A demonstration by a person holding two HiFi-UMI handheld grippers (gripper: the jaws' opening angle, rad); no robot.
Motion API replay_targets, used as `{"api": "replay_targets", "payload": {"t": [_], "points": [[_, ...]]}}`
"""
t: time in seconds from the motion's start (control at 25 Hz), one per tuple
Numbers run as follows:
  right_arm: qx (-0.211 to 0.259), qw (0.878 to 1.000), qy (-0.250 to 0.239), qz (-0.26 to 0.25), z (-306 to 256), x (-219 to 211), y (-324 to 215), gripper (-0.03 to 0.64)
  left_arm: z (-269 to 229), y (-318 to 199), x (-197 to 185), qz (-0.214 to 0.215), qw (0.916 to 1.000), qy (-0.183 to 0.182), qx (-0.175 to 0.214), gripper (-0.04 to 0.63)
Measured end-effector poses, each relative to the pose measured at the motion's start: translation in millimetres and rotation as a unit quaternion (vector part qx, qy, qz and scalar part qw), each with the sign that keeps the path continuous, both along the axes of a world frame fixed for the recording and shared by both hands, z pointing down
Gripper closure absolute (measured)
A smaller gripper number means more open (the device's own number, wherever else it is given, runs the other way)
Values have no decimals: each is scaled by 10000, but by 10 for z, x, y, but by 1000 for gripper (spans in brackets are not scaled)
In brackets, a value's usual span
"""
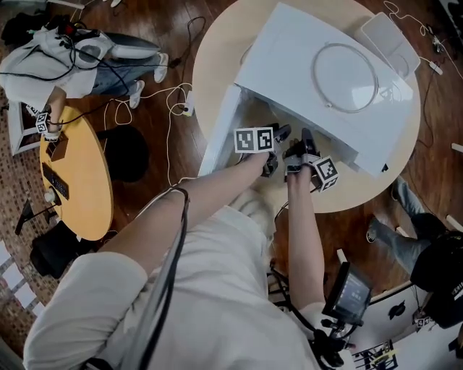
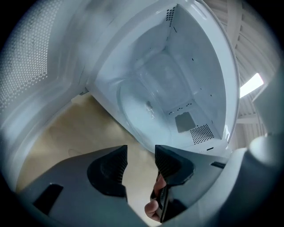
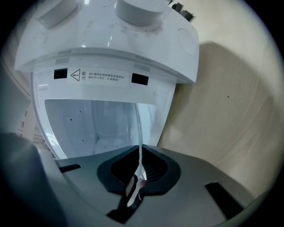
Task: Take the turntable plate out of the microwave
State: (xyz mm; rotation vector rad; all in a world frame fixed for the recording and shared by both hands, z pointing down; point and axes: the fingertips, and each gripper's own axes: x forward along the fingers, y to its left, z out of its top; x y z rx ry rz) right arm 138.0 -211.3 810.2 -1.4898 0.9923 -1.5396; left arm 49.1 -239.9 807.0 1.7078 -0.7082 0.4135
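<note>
Glass plate (image 3: 140,128), edge-on at the microwave (image 1: 289,65) mouth, pinched at its rim by right hand-held gripper (image 3: 141,174) for pulling out; left hand-held gripper (image 2: 141,162) wide, empty, likely poised to support.

Lab-like workroom: round tables (image 1: 87,195), trailing cables (image 1: 163,90), wood floor (image 1: 145,18).

Head view looks steeply down; both gripper views closely face the microwave (image 1: 289,65).
</note>
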Motion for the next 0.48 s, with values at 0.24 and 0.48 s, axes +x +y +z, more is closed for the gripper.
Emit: {"api": "replay_targets", "payload": {"t": [0.24,0.48], "points": [[-37,9999,-83,-90,-80,-20,-1,592,54,-248,41,-384,9976,567,-44,416],[-184,9993,-197,-248,-66,-74,44,592,80,-414,177,-919,9888,1138,-292,416]]}}
